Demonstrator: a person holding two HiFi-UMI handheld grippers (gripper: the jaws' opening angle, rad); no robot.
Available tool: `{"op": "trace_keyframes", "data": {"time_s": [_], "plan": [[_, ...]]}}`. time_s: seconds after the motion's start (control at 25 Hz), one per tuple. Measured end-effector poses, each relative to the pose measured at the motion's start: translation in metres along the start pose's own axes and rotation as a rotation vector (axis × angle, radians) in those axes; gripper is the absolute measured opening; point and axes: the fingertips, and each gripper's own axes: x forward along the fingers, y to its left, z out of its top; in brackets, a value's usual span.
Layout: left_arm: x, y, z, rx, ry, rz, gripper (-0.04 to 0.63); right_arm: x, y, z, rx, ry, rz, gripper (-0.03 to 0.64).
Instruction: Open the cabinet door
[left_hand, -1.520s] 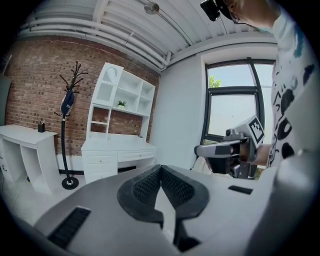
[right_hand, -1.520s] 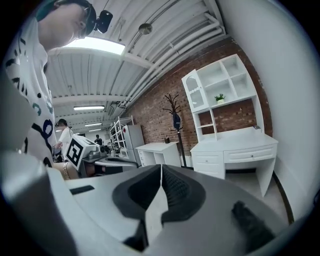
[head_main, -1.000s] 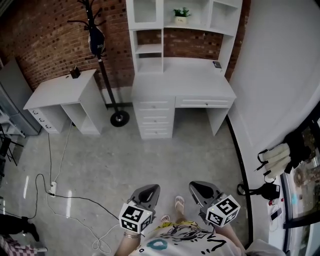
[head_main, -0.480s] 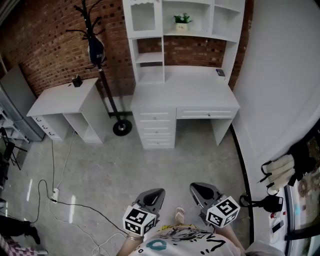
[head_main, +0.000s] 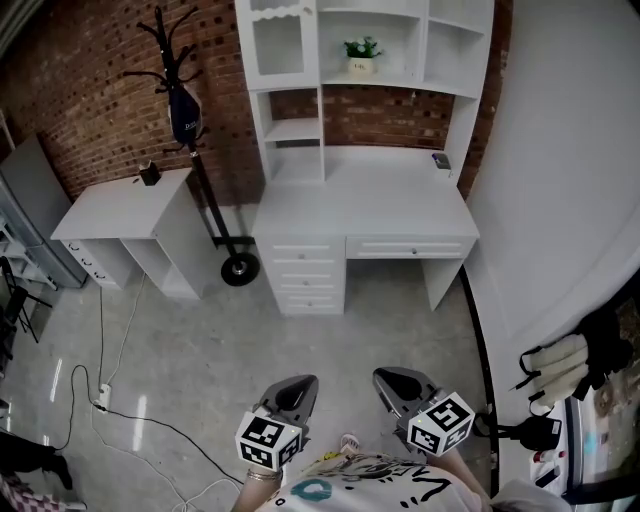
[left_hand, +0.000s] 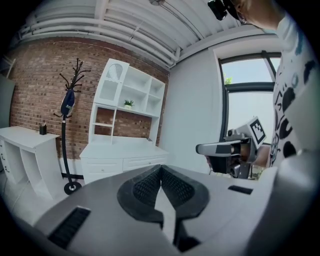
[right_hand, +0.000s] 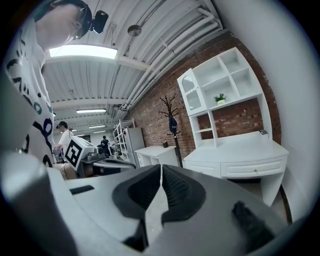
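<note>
The cabinet door (head_main: 278, 45) is the glass-paned, arch-topped one at the upper left of the white hutch on the desk (head_main: 360, 205); it looks closed. It also shows in the left gripper view (left_hand: 114, 74) and the right gripper view (right_hand: 192, 92). My left gripper (head_main: 297, 385) and right gripper (head_main: 385, 380) hover side by side close to my body, a long way short of the desk. Both are shut with nothing between the pads (left_hand: 150, 184) (right_hand: 174, 186). Each points roughly level toward the desk.
A black coat stand (head_main: 190, 120) rises left of the desk, and a low white side table (head_main: 120, 205) stands beyond it. A cable (head_main: 110, 390) trails over the concrete floor at the left. A white wall (head_main: 560, 200) runs along the right. A potted plant (head_main: 362, 50) sits in the hutch.
The desk and hutch have drawn nearer in the head view as I walk toward them. Both grippers travelled along, still shut and empty.
</note>
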Motion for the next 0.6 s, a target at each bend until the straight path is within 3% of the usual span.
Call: {"op": "trace_keyframes", "data": {"time_s": [0.28, 0.48, 0.6], "plan": [[0.030, -0.002, 0.002, -0.017, 0.012, 0.021, 0.015, -0.001, -0.035, -0.008, 0.017, 0.030, 0.004, 0.029], [0.022, 0.014, 0.005, -0.016, 0.021, 0.050, 0.015, 0.019, -0.036, -0.014, 0.051, 0.042, 0.017, 0.029], [0.033, 0.014, 0.001, 0.018, 0.055, 0.068, 0.015, 0.027, -0.049, -0.014, 0.069, 0.042, 0.032, 0.029]]}}
